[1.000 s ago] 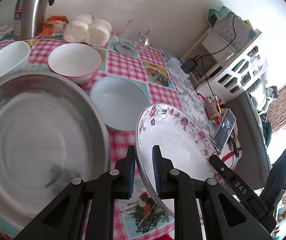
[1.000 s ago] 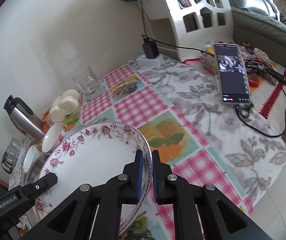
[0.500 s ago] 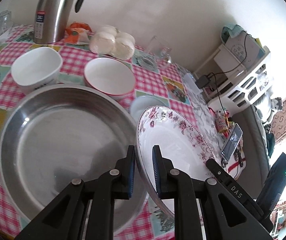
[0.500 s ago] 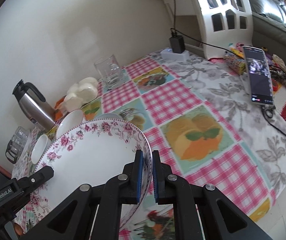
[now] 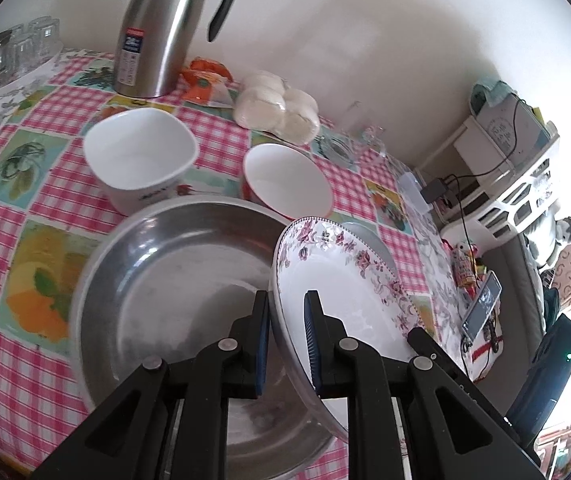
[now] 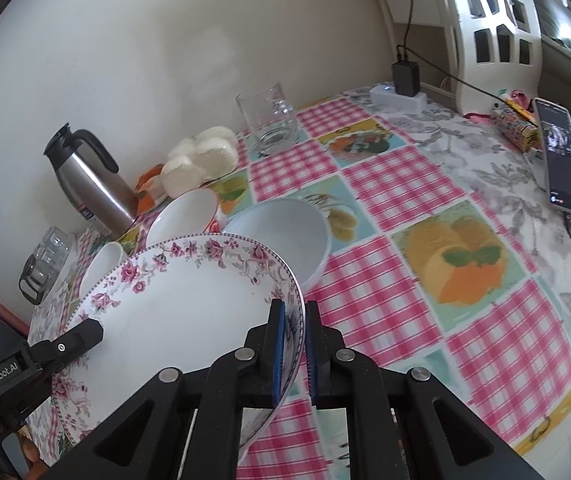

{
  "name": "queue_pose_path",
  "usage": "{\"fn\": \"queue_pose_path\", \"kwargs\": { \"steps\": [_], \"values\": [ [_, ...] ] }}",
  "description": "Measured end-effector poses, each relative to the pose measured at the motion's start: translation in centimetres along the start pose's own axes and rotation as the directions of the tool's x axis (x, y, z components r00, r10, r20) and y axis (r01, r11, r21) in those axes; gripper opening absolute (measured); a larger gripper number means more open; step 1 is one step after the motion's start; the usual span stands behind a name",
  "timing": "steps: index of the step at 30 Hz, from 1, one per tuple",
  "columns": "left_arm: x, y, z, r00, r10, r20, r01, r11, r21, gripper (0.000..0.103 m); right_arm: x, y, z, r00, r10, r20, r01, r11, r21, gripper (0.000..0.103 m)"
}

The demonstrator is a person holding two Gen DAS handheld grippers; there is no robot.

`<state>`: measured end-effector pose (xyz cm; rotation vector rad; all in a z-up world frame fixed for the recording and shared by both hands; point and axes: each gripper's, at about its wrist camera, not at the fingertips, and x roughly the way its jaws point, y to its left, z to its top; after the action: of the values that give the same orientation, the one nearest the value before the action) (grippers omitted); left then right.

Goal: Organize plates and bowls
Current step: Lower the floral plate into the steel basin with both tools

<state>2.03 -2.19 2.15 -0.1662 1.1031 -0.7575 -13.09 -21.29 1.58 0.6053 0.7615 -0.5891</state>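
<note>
Steel thermos jug (image 5: 157,28) upright at wall, orange packet (image 5: 205,86) and bagged white buns (image 5: 277,106) beside it. 1 glass mug (image 6: 267,122) (empty) nearby. Phone (image 6: 559,156) on floral cloth (image 6: 497,184), screen lit.

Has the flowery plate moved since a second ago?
Yes. The flowery plate, gripped at both rims, has travelled from beside the steel basin to over its rim.

"genrobot.ai" stands in white letters on the black body of the left gripper (image 6: 81,334), seen at the lower left of the right wrist view. the steel thermos jug (image 5: 157,28) bears a red and dark label, and the square white bowl (image 5: 139,156) has dark print low on its side; neither can be read.
</note>
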Motion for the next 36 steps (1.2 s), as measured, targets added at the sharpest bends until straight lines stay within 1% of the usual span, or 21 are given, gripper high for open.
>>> {"fn": "queue_pose_path", "kwargs": {
  "steps": [13, 30, 36],
  "values": [
    [-1.0, 3.8, 0.9, 0.999, 0.032, 0.009, -0.031, 0.997, -0.074, 0.017, 1.9, 3.6, -1.4, 0.999, 0.021, -0.046, -0.023, 0.999, -0.039, 0.011],
    [-0.2, 6.8, 0.8, 0.997, 0.078, -0.024, -0.081, 0.984, -0.161, 0.017, 4.6, 5.6, -2.6, 0.994, 0.007, -0.106, -0.013, 0.999, -0.053, 0.011],
    [0.4, 7.2, 0.5, 0.994, 0.103, -0.047, -0.11, 0.98, -0.164, 0.017, 5.7, 6.0, -3.0, 0.993, -0.009, -0.122, 0.002, 0.998, -0.064, 0.013]
  ]
}}
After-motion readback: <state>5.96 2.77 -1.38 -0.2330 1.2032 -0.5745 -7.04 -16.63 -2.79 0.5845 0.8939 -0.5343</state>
